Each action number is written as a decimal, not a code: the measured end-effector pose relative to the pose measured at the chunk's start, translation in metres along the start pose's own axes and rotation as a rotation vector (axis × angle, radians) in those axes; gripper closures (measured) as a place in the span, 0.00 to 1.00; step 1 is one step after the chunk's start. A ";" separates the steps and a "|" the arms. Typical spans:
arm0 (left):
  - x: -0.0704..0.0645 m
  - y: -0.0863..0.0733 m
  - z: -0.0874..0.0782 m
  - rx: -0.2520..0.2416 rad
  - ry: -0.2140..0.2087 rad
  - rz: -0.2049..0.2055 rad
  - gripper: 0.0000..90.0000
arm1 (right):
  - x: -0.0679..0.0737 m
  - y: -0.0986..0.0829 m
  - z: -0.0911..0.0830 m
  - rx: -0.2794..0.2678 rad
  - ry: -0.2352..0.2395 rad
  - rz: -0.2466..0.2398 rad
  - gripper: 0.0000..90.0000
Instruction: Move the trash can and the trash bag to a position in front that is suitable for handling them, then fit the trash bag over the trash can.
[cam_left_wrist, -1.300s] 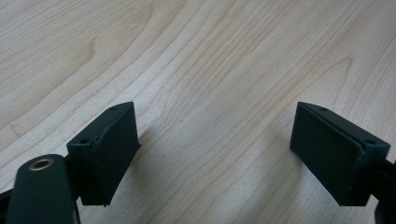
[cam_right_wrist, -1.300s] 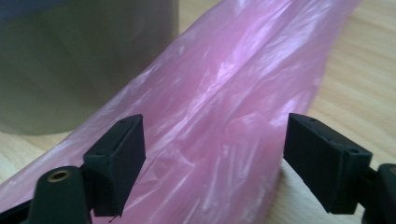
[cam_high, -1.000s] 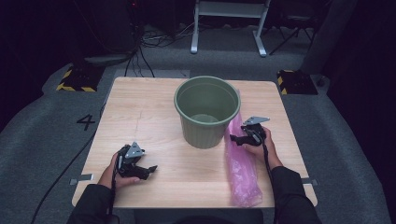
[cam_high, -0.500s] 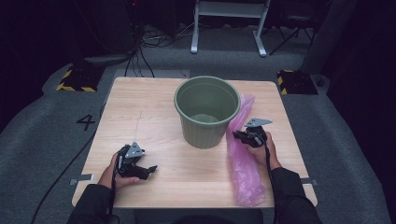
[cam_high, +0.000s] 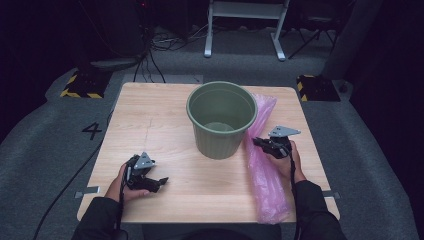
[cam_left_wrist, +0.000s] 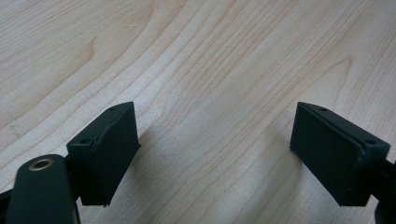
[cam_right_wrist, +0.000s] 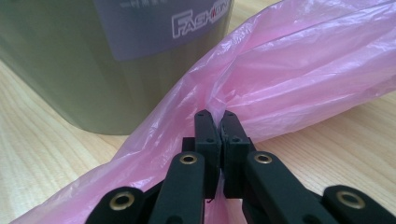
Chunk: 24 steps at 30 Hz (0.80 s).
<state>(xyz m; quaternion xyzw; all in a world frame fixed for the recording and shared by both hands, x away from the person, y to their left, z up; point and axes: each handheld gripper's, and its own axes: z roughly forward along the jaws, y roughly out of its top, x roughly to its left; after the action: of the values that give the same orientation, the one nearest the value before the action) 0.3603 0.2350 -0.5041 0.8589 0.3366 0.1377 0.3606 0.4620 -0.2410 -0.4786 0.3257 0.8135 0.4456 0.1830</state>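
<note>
Pinching the pink bag (cam_right_wrist: 299, 79) beside the green bin (cam_high: 221, 117), seemingly touching it, our right gripper (cam_right_wrist: 217, 122) clamps shut while our left gripper (cam_left_wrist: 217, 154) rests agape.

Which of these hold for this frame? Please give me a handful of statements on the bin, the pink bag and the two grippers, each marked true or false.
1. The right gripper is shut on the pink bag. True.
2. The left gripper holds a corner of the bag. False: its jaws stand wide apart over bare table, with nothing between them.
3. The green bin stands upright on the table. True.
4. The bag already lines the bin. False: it lies stretched along the table on the bin's right side, outside it.
5. The bin lies tipped on its side. False: its open mouth faces up.
</note>
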 end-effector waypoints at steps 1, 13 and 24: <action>0.000 0.000 0.000 0.000 0.000 0.000 0.17 | -0.001 0.001 -0.004 -0.016 -0.008 0.003 0.98; 0.000 0.000 0.000 0.000 0.000 0.000 0.17 | -0.001 0.012 -0.034 -0.146 -0.012 0.006 0.98; 0.000 0.000 0.000 0.001 -0.001 0.001 0.17 | 0.003 0.021 -0.062 -0.222 -0.023 -0.026 0.99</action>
<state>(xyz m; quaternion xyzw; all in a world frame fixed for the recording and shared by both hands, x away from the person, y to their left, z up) 0.3608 0.2348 -0.5040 0.8593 0.3361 0.1374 0.3602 0.4313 -0.2686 -0.4276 0.2982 0.7611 0.5268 0.2331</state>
